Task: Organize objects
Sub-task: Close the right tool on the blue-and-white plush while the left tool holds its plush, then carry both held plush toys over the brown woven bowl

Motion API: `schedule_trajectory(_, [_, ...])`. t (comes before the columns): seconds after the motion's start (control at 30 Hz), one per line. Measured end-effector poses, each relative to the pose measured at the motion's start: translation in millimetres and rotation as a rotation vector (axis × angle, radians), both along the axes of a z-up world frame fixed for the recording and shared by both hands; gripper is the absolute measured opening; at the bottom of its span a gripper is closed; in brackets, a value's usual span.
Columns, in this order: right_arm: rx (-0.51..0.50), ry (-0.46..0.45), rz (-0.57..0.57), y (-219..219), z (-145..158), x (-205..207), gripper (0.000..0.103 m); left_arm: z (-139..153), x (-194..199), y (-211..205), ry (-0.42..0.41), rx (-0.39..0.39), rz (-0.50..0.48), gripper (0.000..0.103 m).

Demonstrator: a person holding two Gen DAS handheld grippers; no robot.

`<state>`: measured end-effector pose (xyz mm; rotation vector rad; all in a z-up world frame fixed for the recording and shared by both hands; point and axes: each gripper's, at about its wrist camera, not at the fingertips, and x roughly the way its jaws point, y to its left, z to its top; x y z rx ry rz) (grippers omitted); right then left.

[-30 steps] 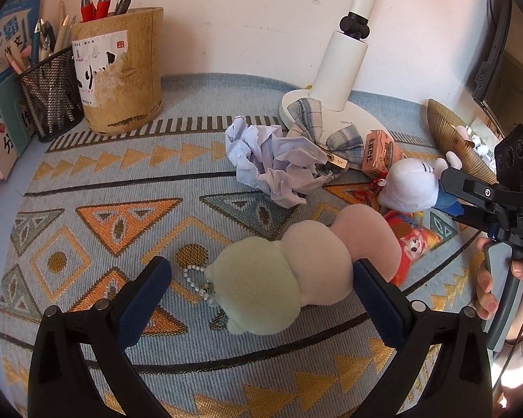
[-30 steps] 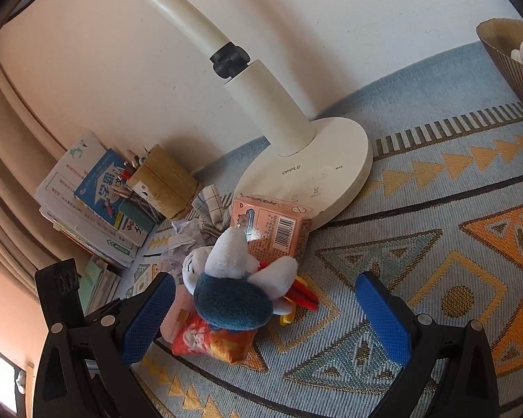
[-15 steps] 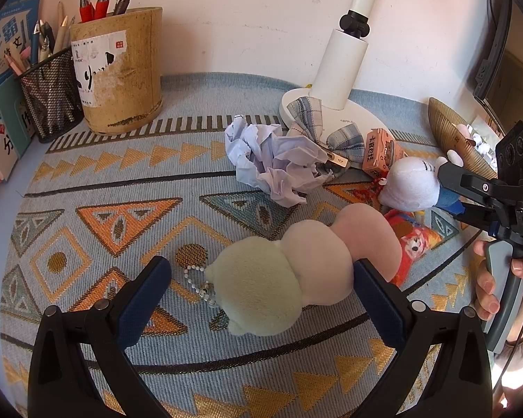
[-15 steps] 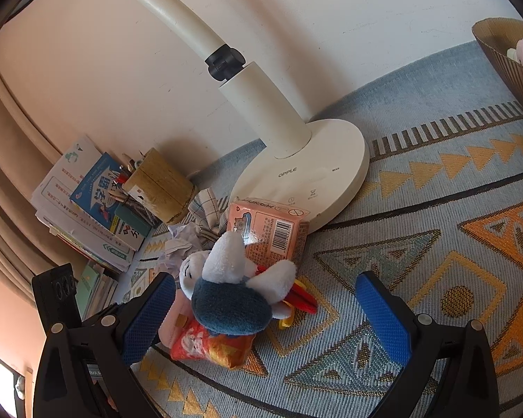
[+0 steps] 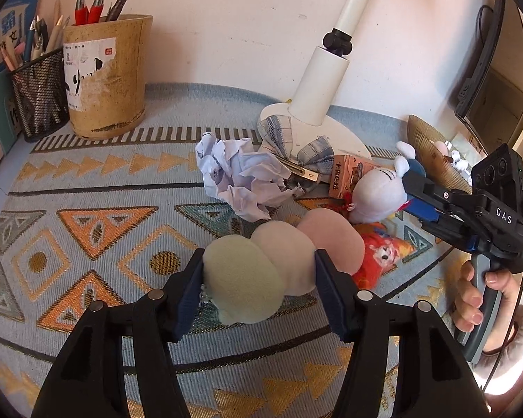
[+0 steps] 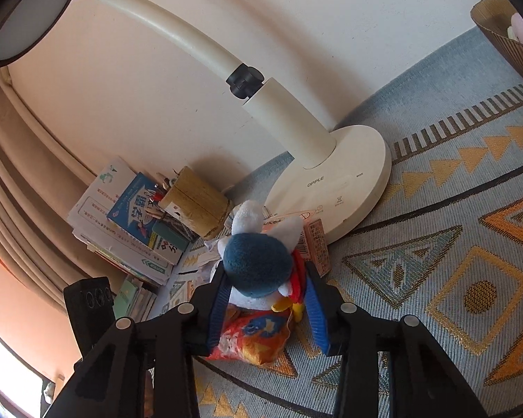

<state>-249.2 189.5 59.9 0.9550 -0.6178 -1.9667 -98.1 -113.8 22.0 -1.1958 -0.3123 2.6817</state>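
Observation:
My left gripper (image 5: 259, 289) is shut on a three-ball plush (image 5: 272, 268), cream, pale pink and pink, lying on the patterned mat (image 5: 87, 216). My right gripper (image 6: 265, 303) is shut on a blue-and-white plush toy (image 6: 258, 264), which shows in the left wrist view as a white plush (image 5: 376, 191) at the right gripper's (image 5: 418, 195) tip. Under that plush lies a red snack bag (image 6: 258, 338), seen beside the pink ball as a red bag (image 5: 380, 254). A crumpled paper ball (image 5: 240, 177), a plaid bow (image 5: 296, 146) and an orange carton (image 5: 345, 174) lie behind.
A white desk lamp (image 6: 331, 177) stands at the back on the mat. A bamboo pen holder (image 5: 104, 76) and a mesh pen cup (image 5: 35, 94) stand back left beside stacked books (image 6: 122, 223). A woven basket (image 6: 505, 35) sits at the right. A hand (image 5: 477, 296) holds the right gripper's handle.
Both grippers have gone from wide open to shut: the left on the three-ball plush, the right on the blue-and-white plush, which now sits higher and closer between its fingers.

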Motion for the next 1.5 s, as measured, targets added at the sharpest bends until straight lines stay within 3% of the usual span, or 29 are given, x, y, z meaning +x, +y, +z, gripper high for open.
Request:
schedule_trajectory(0.27, [-0.049, 0.006, 0.004, 4, -3, 1, 0.040, 8, 9, 1, 0.068, 0.004, -0.005, 0.058])
schedule_trajectory(0.53, [-0.121, 0.044, -0.012, 13, -2, 5, 0.040, 11, 15, -10, 0.098, 0.026, 0.064, 0.058])
schedule_trajectory(0.8, [-0.136, 0.038, -0.017, 14, -6, 5, 0.040, 14, 16, -3, 0.113, -0.016, 0.067, 0.059])
schedule_trajectory(0.93, [-0.160, 0.049, -0.022, 16, -2, 6, 0.040, 21, 23, -4, 0.162, -0.031, 0.096, 0.059])
schedule_trajectory(1.1, [-0.189, 0.101, -0.027, 25, 22, 13, 0.040, 34, 36, 0, 0.227, -0.071, 0.134, 0.059])
schedule_trajectory(1.27, [-0.263, 0.088, -0.048, 45, 44, 12, 0.040, 67, 33, 30, 0.276, -0.085, 0.072, 0.059])
schedule_trajectory(1.5, [-0.283, 0.195, -0.108, 100, 98, 9, 0.040, 122, 0, 89, 0.358, -0.037, 0.003, 0.059])
